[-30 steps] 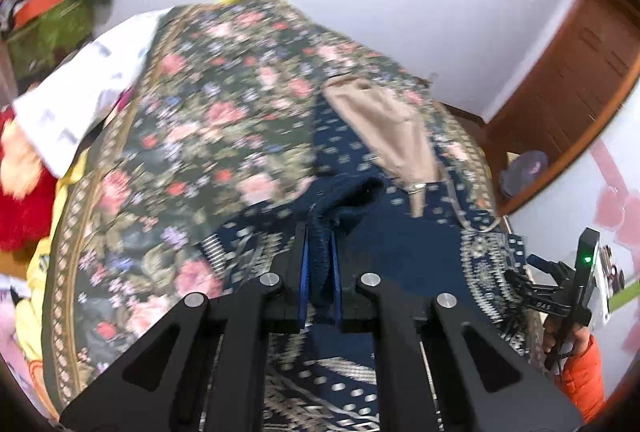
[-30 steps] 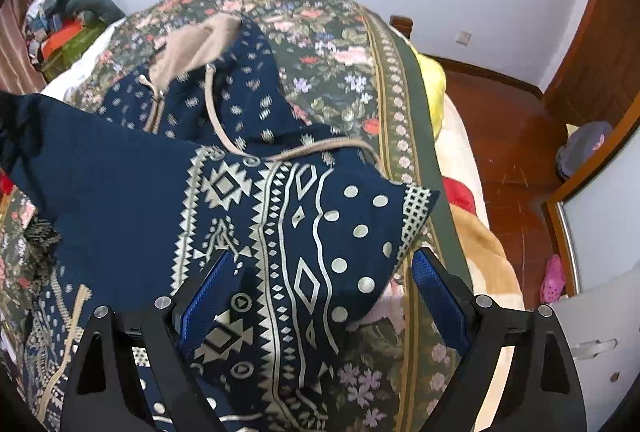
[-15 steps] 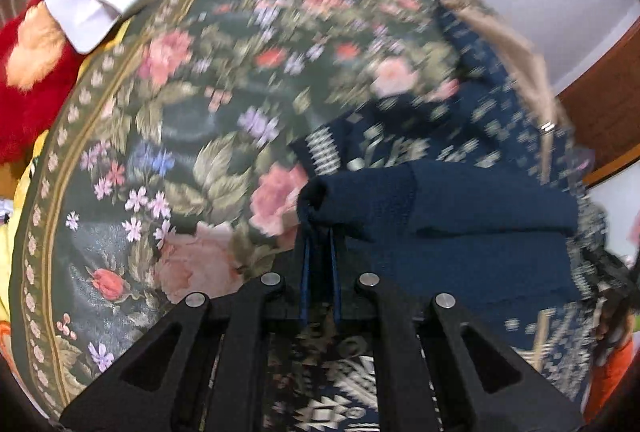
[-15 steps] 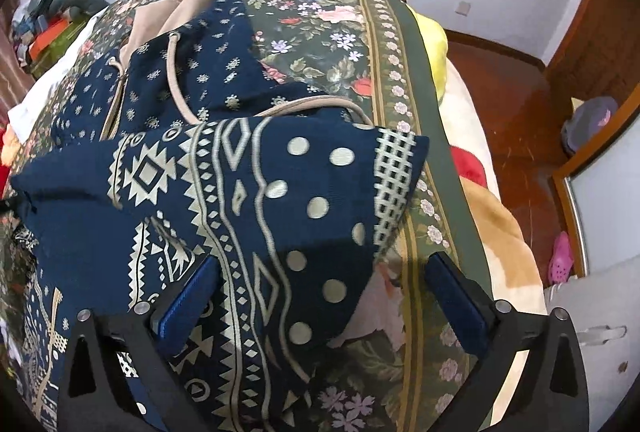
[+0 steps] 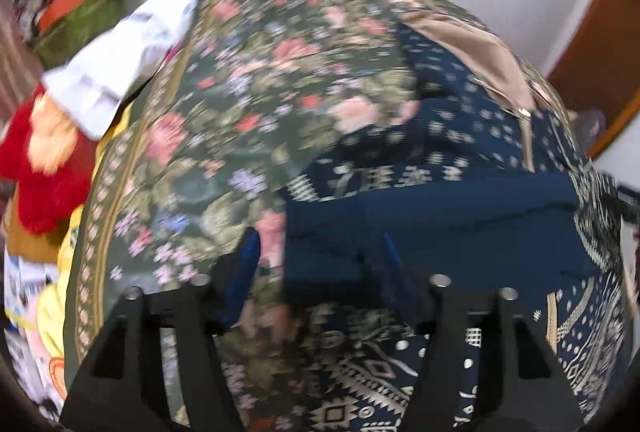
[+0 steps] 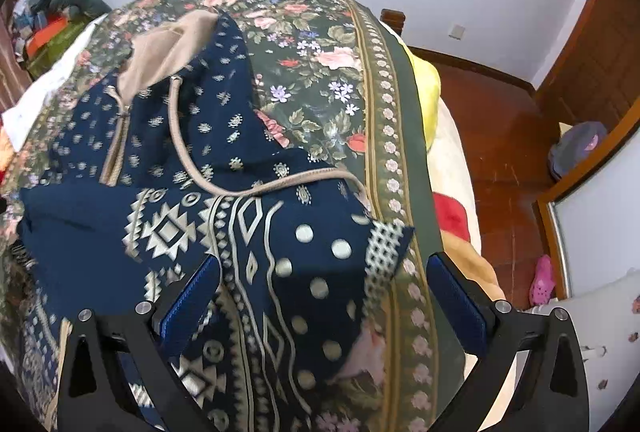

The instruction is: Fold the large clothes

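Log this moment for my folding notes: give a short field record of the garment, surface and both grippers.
garment: navy blue patterned hoodie with tan hood lining, sleeve folded across its body
surface: dark floral bedspread
left gripper: jaws opening, navy sleeve cuff between them
right gripper: open wide over the patterned sleeve fold, not gripping

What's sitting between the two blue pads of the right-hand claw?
A folded corner of the navy patterned garment, lying on the floral bedspread. The right gripper is open, pads clear of it; the right wrist view shows this.
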`<state>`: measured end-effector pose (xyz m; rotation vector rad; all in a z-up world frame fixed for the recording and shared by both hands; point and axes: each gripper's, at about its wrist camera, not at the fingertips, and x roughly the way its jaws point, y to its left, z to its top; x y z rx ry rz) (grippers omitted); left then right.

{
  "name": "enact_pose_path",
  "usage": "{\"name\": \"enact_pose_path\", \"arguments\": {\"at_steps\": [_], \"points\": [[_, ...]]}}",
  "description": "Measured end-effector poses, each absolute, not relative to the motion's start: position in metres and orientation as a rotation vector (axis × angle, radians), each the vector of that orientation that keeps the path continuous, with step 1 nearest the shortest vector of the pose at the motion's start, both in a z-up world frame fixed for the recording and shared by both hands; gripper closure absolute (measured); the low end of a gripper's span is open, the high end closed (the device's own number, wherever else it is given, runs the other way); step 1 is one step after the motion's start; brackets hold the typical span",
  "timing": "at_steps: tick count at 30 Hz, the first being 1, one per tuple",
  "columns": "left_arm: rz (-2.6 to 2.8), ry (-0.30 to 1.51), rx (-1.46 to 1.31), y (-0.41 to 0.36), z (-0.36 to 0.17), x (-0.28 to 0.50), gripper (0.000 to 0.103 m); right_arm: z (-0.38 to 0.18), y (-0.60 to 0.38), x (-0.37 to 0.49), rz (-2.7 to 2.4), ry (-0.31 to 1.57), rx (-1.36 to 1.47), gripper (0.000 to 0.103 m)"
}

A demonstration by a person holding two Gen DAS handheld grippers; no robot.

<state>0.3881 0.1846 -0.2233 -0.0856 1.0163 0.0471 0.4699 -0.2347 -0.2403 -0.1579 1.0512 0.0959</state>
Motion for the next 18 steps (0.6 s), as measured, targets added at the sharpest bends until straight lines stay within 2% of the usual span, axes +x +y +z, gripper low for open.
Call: {"name": "enact_pose_path", "arguments": {"at_steps": [4,9,14,18], "points": [[0.101,1.064,0.094,0.155,-0.252,0.401,0.035,-0.26,-0.232,0.48,0.073,1.091,-0.191,0.0],[0.116,1.137,0.176,0.156,-0.29,0.398,0.034,-0.252,-0.251,0.471,0.074,1.105,-0.139,0.0],[0.068,1.115,0.171,0.159,-0.271,0.38,0.033,-0.225,-0.251,0.453,0.087,1.054,-0.245,0.0],[0.035,1.034,0.188,0.155,-0.228,0.375,0.033,-0.192,-0.24,0.444,0.14,0.981,-0.263,0.0]]}}
